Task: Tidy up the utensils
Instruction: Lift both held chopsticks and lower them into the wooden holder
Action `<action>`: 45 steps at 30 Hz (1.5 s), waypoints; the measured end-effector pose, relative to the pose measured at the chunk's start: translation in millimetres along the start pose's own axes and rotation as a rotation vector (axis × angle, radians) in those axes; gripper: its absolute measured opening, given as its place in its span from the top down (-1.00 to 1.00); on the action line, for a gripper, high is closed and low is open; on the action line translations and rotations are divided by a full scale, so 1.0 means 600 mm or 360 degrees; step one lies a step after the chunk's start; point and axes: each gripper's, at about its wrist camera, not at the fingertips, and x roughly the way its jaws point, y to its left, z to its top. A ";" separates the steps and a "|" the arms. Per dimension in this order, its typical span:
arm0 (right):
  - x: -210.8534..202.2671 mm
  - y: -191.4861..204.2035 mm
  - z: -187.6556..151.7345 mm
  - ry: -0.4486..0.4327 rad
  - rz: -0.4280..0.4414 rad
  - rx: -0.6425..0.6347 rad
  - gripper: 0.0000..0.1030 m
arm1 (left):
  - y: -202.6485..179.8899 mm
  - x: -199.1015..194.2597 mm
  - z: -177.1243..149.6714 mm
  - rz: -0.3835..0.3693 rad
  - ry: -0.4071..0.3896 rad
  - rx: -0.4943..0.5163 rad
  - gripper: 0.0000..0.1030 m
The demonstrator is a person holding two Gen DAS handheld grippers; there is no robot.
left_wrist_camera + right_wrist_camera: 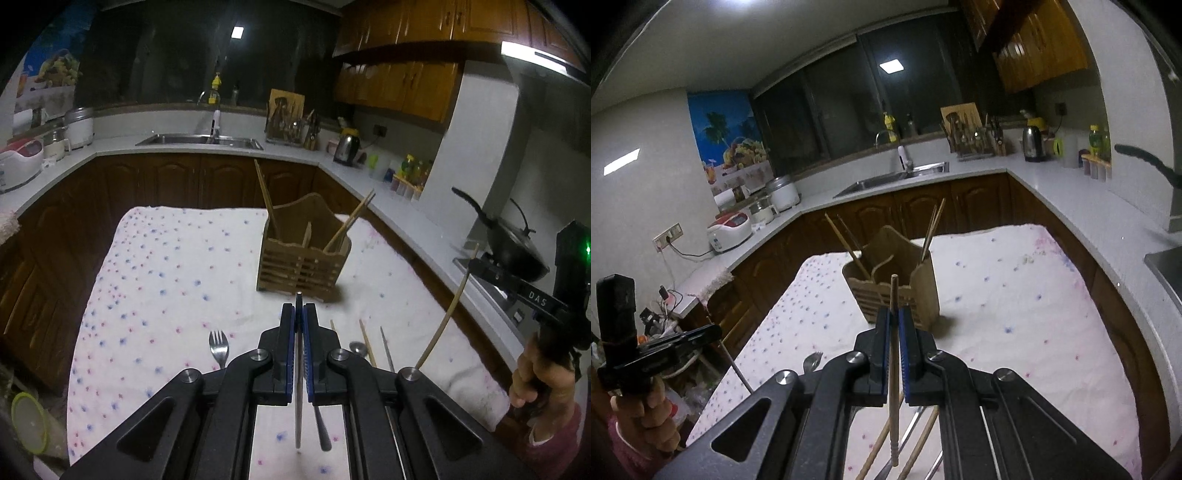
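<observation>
A wooden utensil holder stands on the flowered cloth, with chopsticks leaning in its compartments; it also shows in the right wrist view. My left gripper is shut on a thin metal utensil, held above the cloth short of the holder. My right gripper is shut on a wooden chopstick, in front of the holder. That chopstick also shows at the right of the left wrist view. A fork, a spoon and loose chopsticks lie on the cloth.
White counters ring the table, with a sink, rice cookers, a kettle and a black wok. More chopsticks lie under my right gripper. The left hand and its gripper body are at the left.
</observation>
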 end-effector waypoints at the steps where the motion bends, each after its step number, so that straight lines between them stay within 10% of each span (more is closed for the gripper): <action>1: 0.000 0.000 0.004 -0.0011 0.0005 0.0000 0.90 | 0.003 0.001 0.004 -0.0001 -0.0010 -0.0004 0.96; 23: 0.081 -0.027 0.157 -0.0304 0.0024 0.0096 0.90 | 0.044 0.077 0.162 0.0001 -0.0403 -0.0082 0.96; 45: 0.242 -0.063 0.171 -0.0439 -0.0066 0.0168 0.90 | 0.076 0.385 0.192 0.0074 -0.0465 -0.0290 0.96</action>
